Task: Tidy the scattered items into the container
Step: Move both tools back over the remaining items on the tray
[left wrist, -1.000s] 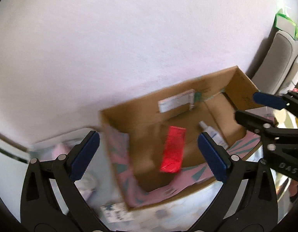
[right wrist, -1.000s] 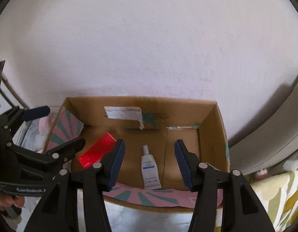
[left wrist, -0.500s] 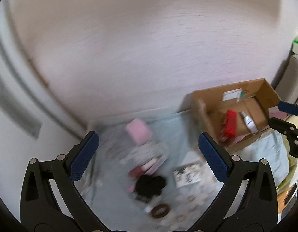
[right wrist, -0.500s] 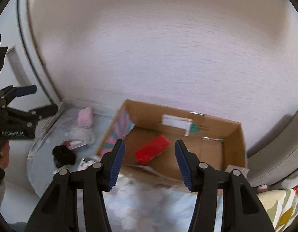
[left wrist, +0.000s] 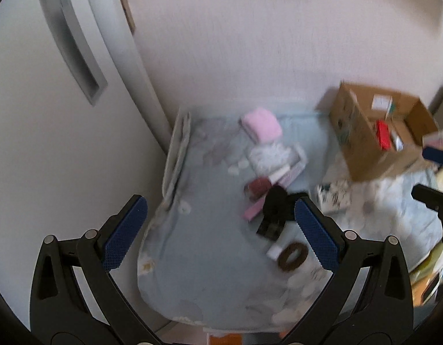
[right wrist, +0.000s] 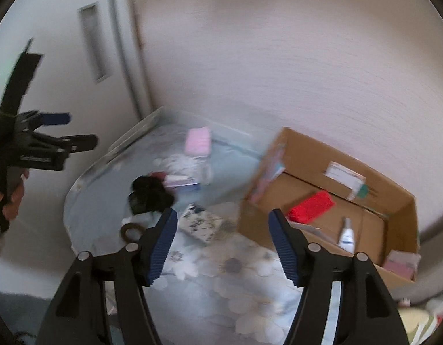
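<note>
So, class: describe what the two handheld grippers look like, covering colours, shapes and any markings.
Each gripper, left and right, is a black plastic frame of triangular cut-out arms with silver rivets. The fingers carry blue textured pads. Seen from the right wrist view, the left gripper bears small white lettering, too blurred to read, and a bare hand grips its handle.
</note>
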{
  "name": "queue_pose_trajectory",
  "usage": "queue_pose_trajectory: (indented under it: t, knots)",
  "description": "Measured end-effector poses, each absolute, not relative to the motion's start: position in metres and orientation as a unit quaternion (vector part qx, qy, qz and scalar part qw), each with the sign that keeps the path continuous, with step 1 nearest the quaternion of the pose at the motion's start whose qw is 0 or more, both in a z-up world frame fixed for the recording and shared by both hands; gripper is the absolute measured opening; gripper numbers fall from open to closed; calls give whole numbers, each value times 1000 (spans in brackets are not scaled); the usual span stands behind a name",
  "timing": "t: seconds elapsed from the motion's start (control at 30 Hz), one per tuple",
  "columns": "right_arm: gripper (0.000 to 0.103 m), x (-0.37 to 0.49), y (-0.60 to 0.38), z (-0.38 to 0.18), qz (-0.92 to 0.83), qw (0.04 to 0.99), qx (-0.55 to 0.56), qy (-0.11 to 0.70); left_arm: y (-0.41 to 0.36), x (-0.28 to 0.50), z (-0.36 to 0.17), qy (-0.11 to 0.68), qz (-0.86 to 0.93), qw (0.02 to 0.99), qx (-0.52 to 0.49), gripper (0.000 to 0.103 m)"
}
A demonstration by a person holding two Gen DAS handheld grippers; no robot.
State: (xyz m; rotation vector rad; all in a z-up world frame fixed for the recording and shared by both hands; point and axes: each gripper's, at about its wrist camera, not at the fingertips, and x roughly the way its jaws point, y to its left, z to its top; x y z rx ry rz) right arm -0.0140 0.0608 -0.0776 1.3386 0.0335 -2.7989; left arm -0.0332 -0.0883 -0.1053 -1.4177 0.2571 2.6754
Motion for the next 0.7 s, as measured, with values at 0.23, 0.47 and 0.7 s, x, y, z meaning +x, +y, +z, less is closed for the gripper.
queue_pose_trajectory:
  t: [0.23, 0.47, 0.7]
  knots:
    - [63, -23, 50, -112, -887, 52, 458, 4, -77, -23, -147, 87, 864, 67, -492, 102]
    - [63, -27, 47, -148, -870, 45, 491, -16, -71, -17, -182, 92, 845, 79, -521, 102]
    - [63, -32, 46, -180, -860, 24, 508, -46, -68, -26, -200, 56, 842, 78, -531, 102]
